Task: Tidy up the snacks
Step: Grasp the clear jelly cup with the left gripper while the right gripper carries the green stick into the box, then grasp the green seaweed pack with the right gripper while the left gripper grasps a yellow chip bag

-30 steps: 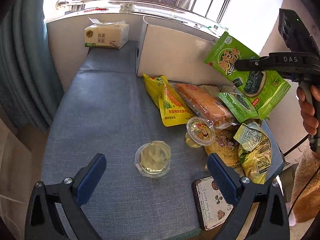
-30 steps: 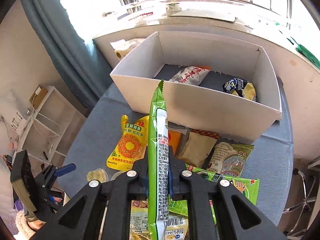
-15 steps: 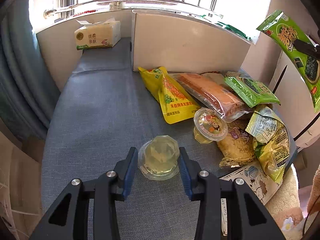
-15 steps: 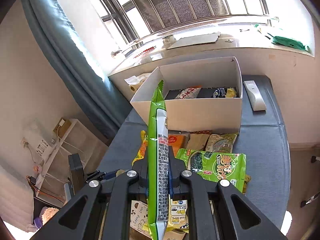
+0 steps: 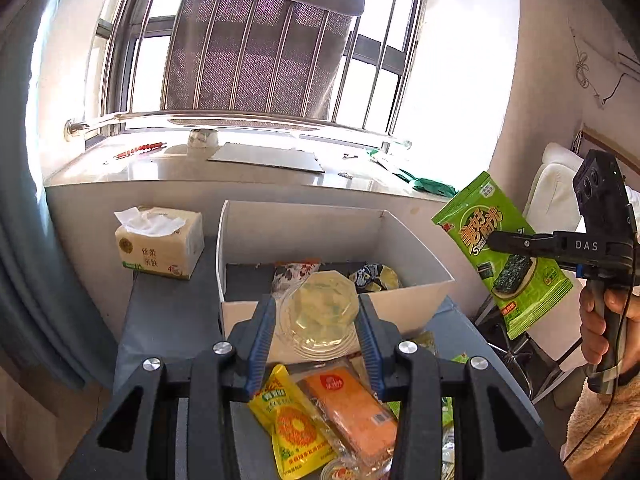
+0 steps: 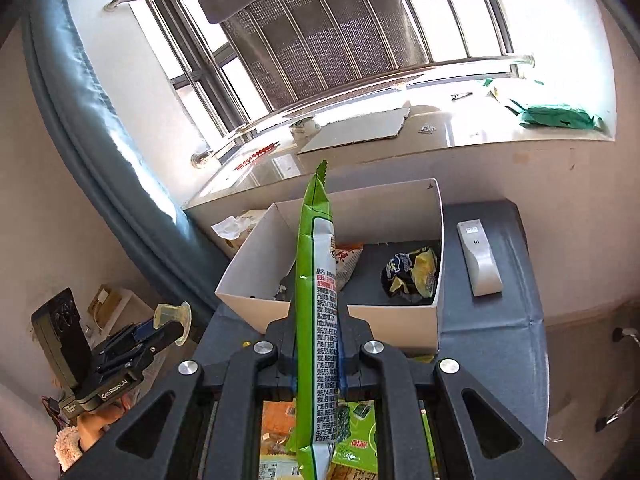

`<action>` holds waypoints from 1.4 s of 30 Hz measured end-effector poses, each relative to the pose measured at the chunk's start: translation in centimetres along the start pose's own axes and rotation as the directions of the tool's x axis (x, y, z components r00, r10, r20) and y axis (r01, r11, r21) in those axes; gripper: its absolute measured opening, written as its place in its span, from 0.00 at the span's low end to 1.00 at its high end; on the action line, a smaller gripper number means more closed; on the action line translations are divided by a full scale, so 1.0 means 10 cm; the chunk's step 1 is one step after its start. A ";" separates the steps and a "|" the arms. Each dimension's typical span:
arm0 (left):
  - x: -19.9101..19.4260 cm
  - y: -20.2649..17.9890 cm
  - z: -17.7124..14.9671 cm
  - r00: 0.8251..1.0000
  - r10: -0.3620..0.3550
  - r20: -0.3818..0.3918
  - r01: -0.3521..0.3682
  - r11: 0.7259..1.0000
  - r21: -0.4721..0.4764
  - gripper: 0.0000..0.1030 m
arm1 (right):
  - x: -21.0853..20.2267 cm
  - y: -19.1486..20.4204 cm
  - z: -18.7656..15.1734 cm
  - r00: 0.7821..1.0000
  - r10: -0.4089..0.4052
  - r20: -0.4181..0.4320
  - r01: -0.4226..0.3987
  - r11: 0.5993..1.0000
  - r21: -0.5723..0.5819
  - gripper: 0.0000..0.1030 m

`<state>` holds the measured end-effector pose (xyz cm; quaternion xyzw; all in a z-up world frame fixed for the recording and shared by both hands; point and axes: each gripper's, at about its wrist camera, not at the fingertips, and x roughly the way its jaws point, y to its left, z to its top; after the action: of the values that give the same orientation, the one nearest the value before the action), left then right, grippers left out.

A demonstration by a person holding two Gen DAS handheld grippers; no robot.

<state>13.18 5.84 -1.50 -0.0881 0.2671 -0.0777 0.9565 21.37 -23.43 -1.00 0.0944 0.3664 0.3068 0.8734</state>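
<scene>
My left gripper (image 5: 318,316) is shut on a clear jelly cup (image 5: 320,312) and holds it in the air in front of the white cardboard box (image 5: 416,264). It also shows in the right wrist view (image 6: 172,316). My right gripper (image 6: 318,344) is shut on a green seaweed snack bag (image 6: 318,300), held edge-on above the table, short of the box (image 6: 256,240). From the left wrist view the bag (image 5: 504,248) hangs to the right of the box. Two snack packs (image 6: 412,276) lie inside the box.
A yellow pouch (image 5: 292,428) and an orange pack (image 5: 352,412) lie on the grey table under my left gripper. A tissue pack (image 5: 160,244) stands left of the box. A white remote (image 6: 478,256) lies right of it. The windowsill (image 5: 256,168) is behind.
My left gripper closed on the jelly cup and lifted it from the table up toward the box. My right gripper rose with the green bag still held.
</scene>
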 end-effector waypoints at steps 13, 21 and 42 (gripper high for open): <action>1.28 0.24 0.80 0.986 0.128 -0.106 -0.133 0.990 -0.044 0.98 | 1.18 -0.27 0.85 0.990 -0.085 -0.111 0.091 0.994 0.055 1.00; 0.75 0.17 0.62 0.990 0.129 -0.065 -0.129 0.992 0.014 1.00 | 0.78 -0.12 0.55 0.998 -0.043 -0.053 0.042 0.999 -0.012 1.00; -0.56 -0.32 -1.22 0.988 -0.042 -0.148 0.034 0.998 -0.062 1.00 | -0.09 -0.13 -1.53 0.986 -0.123 -0.114 0.058 0.890 -0.453 1.00</action>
<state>1.75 2.29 -8.32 -0.1154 0.3384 -0.0943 0.9291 10.83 -25.89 -11.94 -0.1481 0.3501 0.3477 0.8571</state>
